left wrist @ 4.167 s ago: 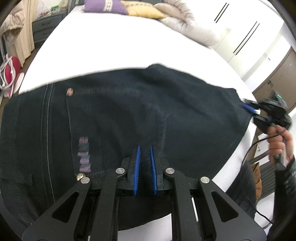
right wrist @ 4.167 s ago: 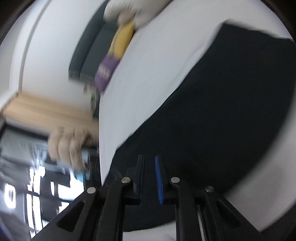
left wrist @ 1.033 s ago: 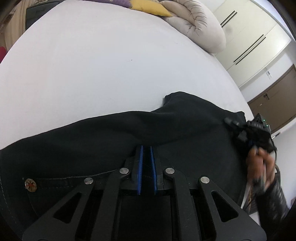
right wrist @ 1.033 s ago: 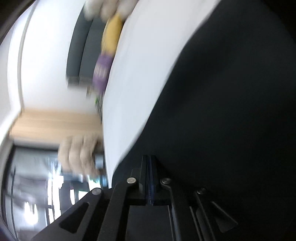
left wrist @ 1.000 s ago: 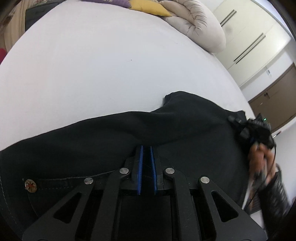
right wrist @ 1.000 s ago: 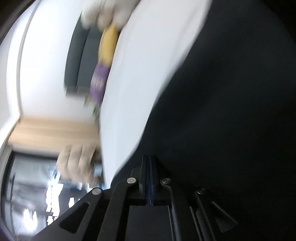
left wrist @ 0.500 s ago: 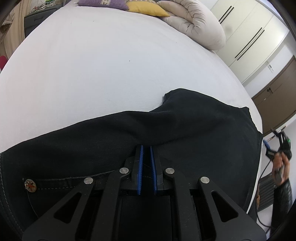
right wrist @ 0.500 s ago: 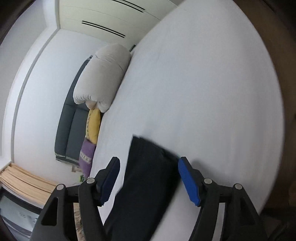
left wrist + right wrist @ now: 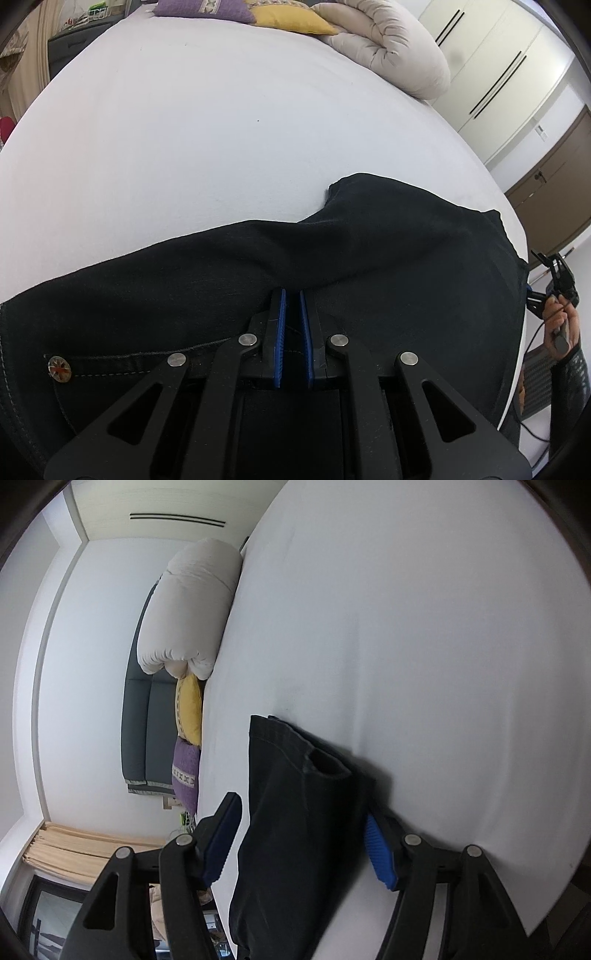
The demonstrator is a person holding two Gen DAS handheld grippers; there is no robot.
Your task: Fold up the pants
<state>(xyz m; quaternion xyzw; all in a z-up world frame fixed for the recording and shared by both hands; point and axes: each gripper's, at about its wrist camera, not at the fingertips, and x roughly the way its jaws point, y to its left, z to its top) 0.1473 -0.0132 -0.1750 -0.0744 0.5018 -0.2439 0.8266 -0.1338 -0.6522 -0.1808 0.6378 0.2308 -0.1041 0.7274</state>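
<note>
Dark denim pants (image 9: pixel 369 251) lie folded along the near edge of a white bed (image 9: pixel 203 140). My left gripper (image 9: pixel 291 295) is shut on the pants' fabric at a fold near the waistband, by a metal rivet (image 9: pixel 60 369). In the right wrist view the pants (image 9: pixel 295 812) end in a hemmed leg opening. My right gripper (image 9: pixel 301 830) is wide open, one finger on each side of that leg end, gripping nothing. It also shows in the left wrist view (image 9: pixel 554 273), held off the bed's right edge.
A rolled cream duvet (image 9: pixel 388 55), a yellow pillow (image 9: pixel 288 18) and a purple pillow (image 9: pixel 203 7) lie at the head of the bed. White wardrobes (image 9: pixel 498 66) and a brown door (image 9: pixel 554 177) stand at the right. A grey headboard (image 9: pixel 144 709) shows in the right wrist view.
My right gripper has let go of the pants, opened wide and drawn back off the bed's right edge. My left gripper has stayed shut on the fabric.
</note>
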